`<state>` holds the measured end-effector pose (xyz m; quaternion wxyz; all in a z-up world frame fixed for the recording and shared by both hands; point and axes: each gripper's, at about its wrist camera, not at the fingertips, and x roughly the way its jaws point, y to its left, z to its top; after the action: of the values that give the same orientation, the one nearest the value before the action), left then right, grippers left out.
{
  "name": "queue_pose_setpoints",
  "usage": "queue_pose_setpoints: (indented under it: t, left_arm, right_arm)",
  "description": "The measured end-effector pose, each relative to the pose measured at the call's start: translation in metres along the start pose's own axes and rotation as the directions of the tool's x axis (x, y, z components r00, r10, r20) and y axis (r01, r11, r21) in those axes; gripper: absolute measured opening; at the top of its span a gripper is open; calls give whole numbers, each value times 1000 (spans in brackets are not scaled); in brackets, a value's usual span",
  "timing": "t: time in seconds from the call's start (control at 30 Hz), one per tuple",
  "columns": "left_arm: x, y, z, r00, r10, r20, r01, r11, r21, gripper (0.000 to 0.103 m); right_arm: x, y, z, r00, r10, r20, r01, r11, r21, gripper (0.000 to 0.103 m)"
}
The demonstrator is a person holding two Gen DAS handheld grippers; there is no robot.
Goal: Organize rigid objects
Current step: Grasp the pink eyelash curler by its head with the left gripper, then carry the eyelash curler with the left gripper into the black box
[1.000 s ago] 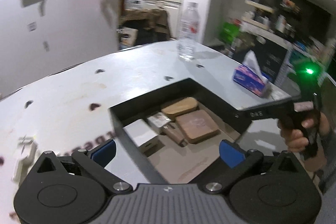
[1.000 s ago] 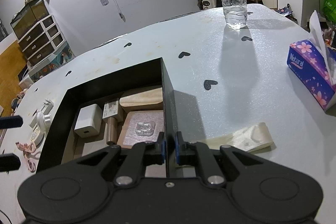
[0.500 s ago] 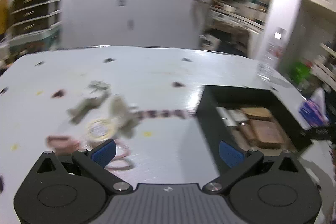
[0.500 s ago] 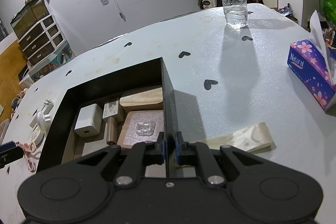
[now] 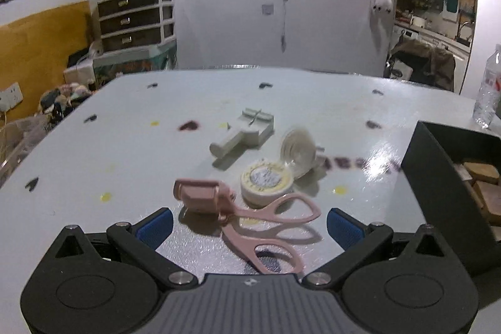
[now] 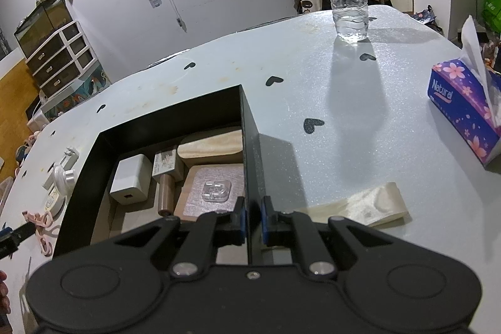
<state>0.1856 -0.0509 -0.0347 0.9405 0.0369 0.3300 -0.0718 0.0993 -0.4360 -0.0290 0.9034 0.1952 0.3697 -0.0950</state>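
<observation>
Left gripper (image 5: pixel 249 223) is wide open over the pink eyelash curler (image 5: pixel 241 215) lying near the table's (image 5: pixel 125 146) front edge, beside the black box (image 6: pixel 250 152). Right gripper (image 6: pixel 252 216) clamps the box's right wall. Best drop lower, straddle the curler's head, then close.

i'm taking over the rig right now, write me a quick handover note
Right tongs: shut on the right wall of the black open box.
Left tongs: open, empty, aimed at the pink eyelash curler.
Done: white charger cube, wooden blocks and a brown cylinder lie in the box.
Left: curler, round cream tin, clear suction hook, grey plastic bracket on the table.
</observation>
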Motion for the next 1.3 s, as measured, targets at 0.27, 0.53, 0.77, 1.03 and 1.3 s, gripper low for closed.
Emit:
queue_pose_setpoints:
  t: [0.27, 0.53, 0.77, 1.03, 1.3]
  left_arm:
    - [16, 20, 3, 999, -51, -15, 46, 971, -237, 102]
    - [35, 29, 8, 998, 0, -69, -26, 923, -383, 80]
    - [34, 24, 5, 999, 24, -47, -40, 928, -371, 45]
    - [29, 22, 2, 999, 32, -42, -44, 939, -340, 28]
    - [8, 23, 13, 1000, 8, 20, -1, 945, -327, 23]
  right_arm:
    - [2, 2, 0, 1000, -11, -8, 11, 1000, 1, 10]
    - [4, 3, 0, 1000, -19, -15, 19, 1000, 1, 10]
    - [4, 3, 0, 1000, -20, -16, 20, 1000, 1, 10]
    - [5, 3, 0, 1000, -22, -18, 22, 1000, 2, 10]
    - [5, 3, 0, 1000, -22, -17, 22, 1000, 2, 10]
